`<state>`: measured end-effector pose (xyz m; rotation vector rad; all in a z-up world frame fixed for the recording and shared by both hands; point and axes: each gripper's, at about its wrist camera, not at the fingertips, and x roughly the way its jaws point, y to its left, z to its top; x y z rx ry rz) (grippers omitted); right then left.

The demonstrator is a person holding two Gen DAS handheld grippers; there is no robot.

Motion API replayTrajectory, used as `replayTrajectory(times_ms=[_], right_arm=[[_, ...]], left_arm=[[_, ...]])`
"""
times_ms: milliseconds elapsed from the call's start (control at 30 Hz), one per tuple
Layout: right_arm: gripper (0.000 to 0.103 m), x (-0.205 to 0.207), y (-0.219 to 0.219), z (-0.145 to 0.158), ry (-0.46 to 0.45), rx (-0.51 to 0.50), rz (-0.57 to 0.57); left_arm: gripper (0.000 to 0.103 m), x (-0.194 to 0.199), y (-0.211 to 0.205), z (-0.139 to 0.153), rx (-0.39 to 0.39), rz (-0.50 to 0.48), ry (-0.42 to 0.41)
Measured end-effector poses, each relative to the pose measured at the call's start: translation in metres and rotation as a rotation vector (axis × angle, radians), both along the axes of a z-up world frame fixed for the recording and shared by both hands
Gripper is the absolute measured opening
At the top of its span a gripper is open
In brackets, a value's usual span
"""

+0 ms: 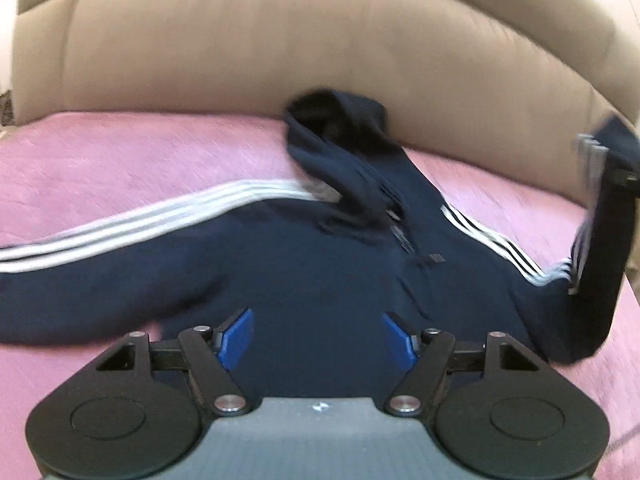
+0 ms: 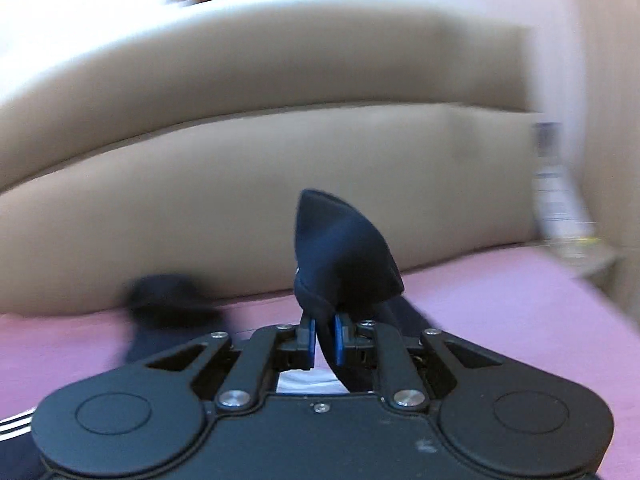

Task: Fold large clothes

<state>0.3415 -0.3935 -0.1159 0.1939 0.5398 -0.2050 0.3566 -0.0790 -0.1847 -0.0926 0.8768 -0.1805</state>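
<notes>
The navy hoodie (image 1: pixel 304 280) lay spread front-up on the pink bed cover (image 1: pixel 120 160), its hood (image 1: pixel 340 132) bunched toward the tan headboard (image 1: pixel 280 48). One striped sleeve (image 1: pixel 120 240) stretched flat away from the hood; the other sleeve (image 1: pixel 596 248) rose off the cover on the far side of the hood, lifted by its cuff.

The left gripper (image 1: pixel 318 336) hovered over the hoodie's body, below the hood, jaws wide and empty. The right gripper (image 2: pixel 324 340) had its jaws nearly closed on the cuff (image 2: pixel 344 256), which stood up between the blue pads.

The fabric looked soft, thick and limp, probably heavy enough to sag and drag when raised, yet not slippery or fragile. It seemed best held at cuffs, hem corners or shoulder seams, where doubled cloth gives the pads something to bite. The zip pull (image 1: pixel 434 258) near the hood was likely a poor grip point.
</notes>
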Motion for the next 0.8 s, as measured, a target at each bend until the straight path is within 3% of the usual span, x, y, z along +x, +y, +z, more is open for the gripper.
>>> replayTrajectory(times_ms=[67, 133, 200, 300, 367, 400, 433, 500, 567, 700, 800], right_arm=[[0.024, 0.015, 0.054, -0.01, 0.014, 0.041, 0.133], [0.069, 0.024, 0.096, -0.027, 0.048, 0.081, 0.293], [0.071, 0.022, 0.117, -0.044, 0.093, 0.094, 0.363], [0.072, 0.006, 0.105, -0.067, 0.165, 0.048, 0.336], [0.072, -0.001, 0.081, -0.084, 0.215, 0.0, 0.25], [0.058, -0.002, 0.066, -0.092, 0.253, -0.027, 0.196], [0.035, -0.001, 0.048, -0.101, 0.295, -0.044, 0.145], [0.016, -0.001, 0.02, -0.124, 0.369, -0.053, 0.07], [0.016, -0.011, -0.004, -0.141, 0.413, -0.065, 0.03], [0.016, -0.008, -0.004, -0.158, 0.458, -0.077, 0.036], [0.016, -0.01, 0.005, -0.165, 0.476, -0.087, 0.07]], left_arm=[[0.072, 0.008, 0.018, -0.001, -0.003, 0.023, -0.016], [0.072, 0.017, 0.035, -0.007, -0.011, 0.04, -0.01], [0.073, 0.024, 0.051, -0.018, -0.03, 0.053, 0.011], [0.073, 0.035, 0.069, -0.039, -0.058, 0.053, 0.055], [0.073, 0.043, 0.075, -0.052, -0.084, 0.045, 0.076], [0.073, 0.048, 0.076, -0.059, -0.104, 0.042, 0.085], [0.073, 0.053, 0.076, -0.065, -0.129, 0.042, 0.088], [0.073, 0.068, 0.074, -0.078, -0.211, 0.051, 0.1], [0.073, 0.088, 0.07, -0.093, -0.281, 0.087, 0.122], [0.071, 0.13, 0.056, -0.116, -0.338, 0.141, 0.175], [0.058, 0.152, 0.042, -0.129, -0.337, 0.139, 0.204]])
